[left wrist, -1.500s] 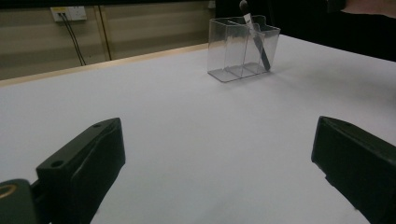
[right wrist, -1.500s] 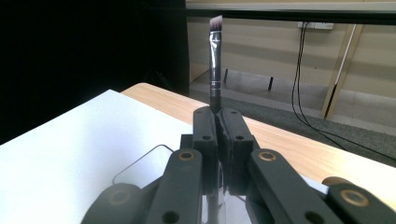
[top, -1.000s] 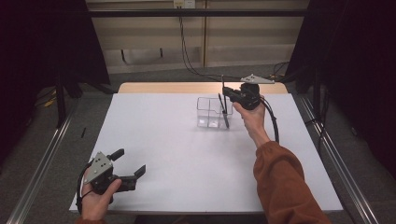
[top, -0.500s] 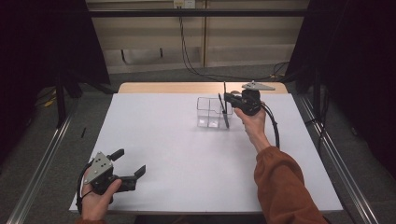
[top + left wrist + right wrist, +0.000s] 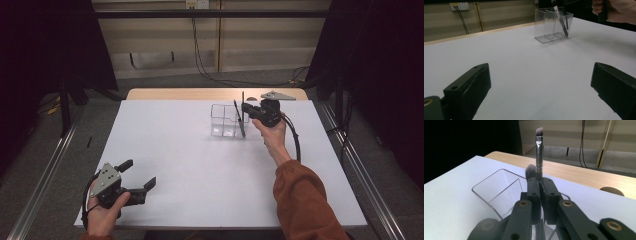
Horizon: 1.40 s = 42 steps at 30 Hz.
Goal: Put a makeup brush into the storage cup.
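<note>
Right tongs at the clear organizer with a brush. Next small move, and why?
Probably lower it straight down, then open. The right tongs are shut on the upright brush above the clear organizer, where another brush already leans.

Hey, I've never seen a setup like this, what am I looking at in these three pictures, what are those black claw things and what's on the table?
No robot here: a person holds a hand-operated, two-jaw gripper in each hand, at a white table.

The high view comes from a fixed camera above the person's side, looking down. The other two come from cameras that ride on each gripper and look along its black jaws.

The left gripper sits low at the near left edge with its jaws wide apart and nothing between them.

The right gripper is out at the far side, over a clear plastic organizer with compartments. Its jaws are closed on a makeup brush, bristles pointing up. A second brush with a rounder tip shows just beside it; another dark handle leans inside the organizer.
</note>
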### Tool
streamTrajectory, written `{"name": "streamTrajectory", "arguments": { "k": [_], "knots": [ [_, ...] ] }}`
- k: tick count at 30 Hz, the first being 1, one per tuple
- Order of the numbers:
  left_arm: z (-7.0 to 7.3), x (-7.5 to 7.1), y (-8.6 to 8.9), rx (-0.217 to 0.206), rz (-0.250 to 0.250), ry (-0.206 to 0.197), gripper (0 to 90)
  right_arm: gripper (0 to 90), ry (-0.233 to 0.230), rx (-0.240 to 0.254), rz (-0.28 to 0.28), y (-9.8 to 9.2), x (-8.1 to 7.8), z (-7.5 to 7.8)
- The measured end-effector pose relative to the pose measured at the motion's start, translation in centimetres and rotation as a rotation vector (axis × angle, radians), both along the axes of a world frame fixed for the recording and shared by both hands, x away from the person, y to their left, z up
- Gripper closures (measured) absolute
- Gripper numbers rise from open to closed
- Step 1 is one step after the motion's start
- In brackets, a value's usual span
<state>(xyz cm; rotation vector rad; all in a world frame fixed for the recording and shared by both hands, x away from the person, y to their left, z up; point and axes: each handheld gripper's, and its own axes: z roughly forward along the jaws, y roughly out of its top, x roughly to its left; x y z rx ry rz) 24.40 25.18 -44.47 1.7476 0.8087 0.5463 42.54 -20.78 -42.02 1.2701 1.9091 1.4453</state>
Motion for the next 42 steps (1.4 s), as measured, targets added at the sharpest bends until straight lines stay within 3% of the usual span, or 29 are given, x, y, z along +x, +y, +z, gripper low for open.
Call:
{"name": "streamTrajectory", "arguments": {
  "k": [17,22,30,33,36,39,42],
  "knots": [
    [0.0,0.0,0.0,-0.004,-0.001,-0.004,2.8,75.3,-0.007,0.019,-0.012,-0.6,-0.4,-0.3],
    [0.0,0.1,-0.1,-0.006,0.003,-0.003,2.8,63.8,-0.011,0.013,-0.007,-0.6,-0.6,-0.4],
    [0.0,0.5,-0.2,-0.007,0.002,0.005,2.7,32.8,-0.024,-0.009,0.019,-0.7,-0.9,-0.3],
    [-0.1,0.6,-0.2,-0.009,0.006,0.008,2.8,21.1,-0.028,0.013,0.027,-1.0,-1.0,-0.2],
    [-0.1,0.8,-0.1,-0.012,0.008,0.010,2.7,8.3,-0.042,0.003,0.054,-1.1,-1.3,-0.1],
    [-0.1,0.9,-0.1,-0.011,0.007,0.012,2.8,8.1,-0.057,0.014,0.065,-1.3,-1.5,0.0],
    [-0.1,0.8,-0.2,-0.008,0.009,0.010,2.8,9.7,-0.060,-0.006,0.048,-1.4,-1.8,0.1]
  ]
}}
